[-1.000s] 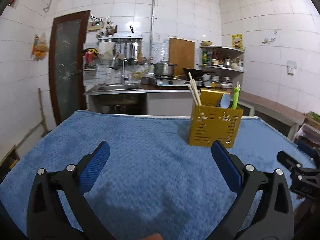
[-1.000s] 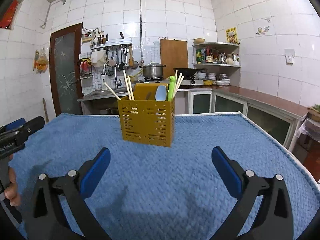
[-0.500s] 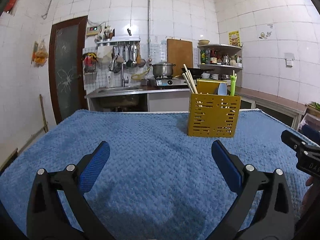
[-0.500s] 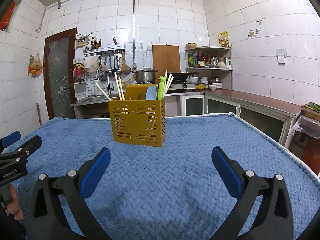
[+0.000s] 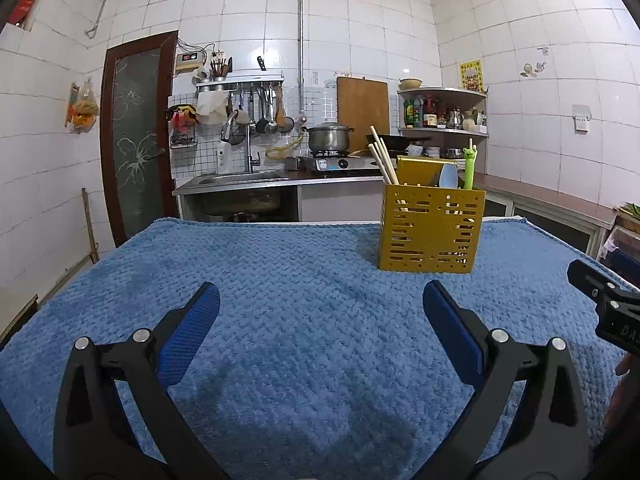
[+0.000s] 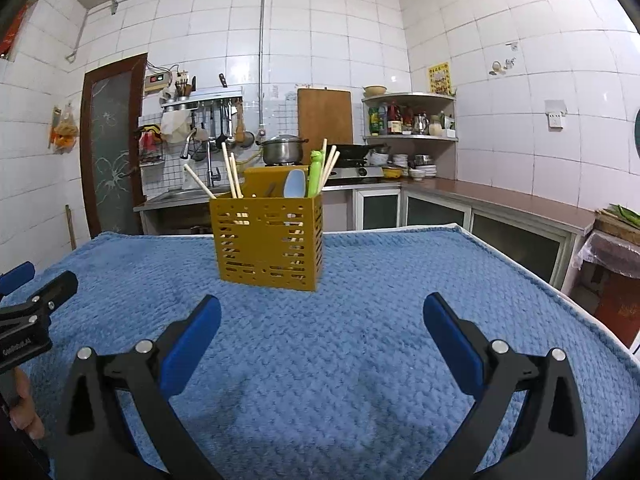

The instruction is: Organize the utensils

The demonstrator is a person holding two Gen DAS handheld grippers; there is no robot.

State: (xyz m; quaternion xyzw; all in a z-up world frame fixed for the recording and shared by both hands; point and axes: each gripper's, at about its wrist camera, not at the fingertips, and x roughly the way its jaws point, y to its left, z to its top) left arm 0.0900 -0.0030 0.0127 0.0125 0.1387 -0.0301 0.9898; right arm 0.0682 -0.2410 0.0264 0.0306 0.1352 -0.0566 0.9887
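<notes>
Utensil holder [image 6: 267, 236] nearer, both claws [image 6: 321, 332] agape

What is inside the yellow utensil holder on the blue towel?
Inside the yellow holder stand wooden chopsticks, a light blue spoon and a green utensil. Its walls hide their lower ends.

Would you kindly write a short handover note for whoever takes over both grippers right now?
Left gripper: open, empty, above the blue towel.
Right gripper: open, empty, facing the yellow utensil holder.
Holder stands upright on the towel, holding chopsticks, a light blue spoon and a green utensil.
Done: no loose utensils visible on the towel.
Left: apparently nothing; confirm no utensils lie out of view.
</notes>
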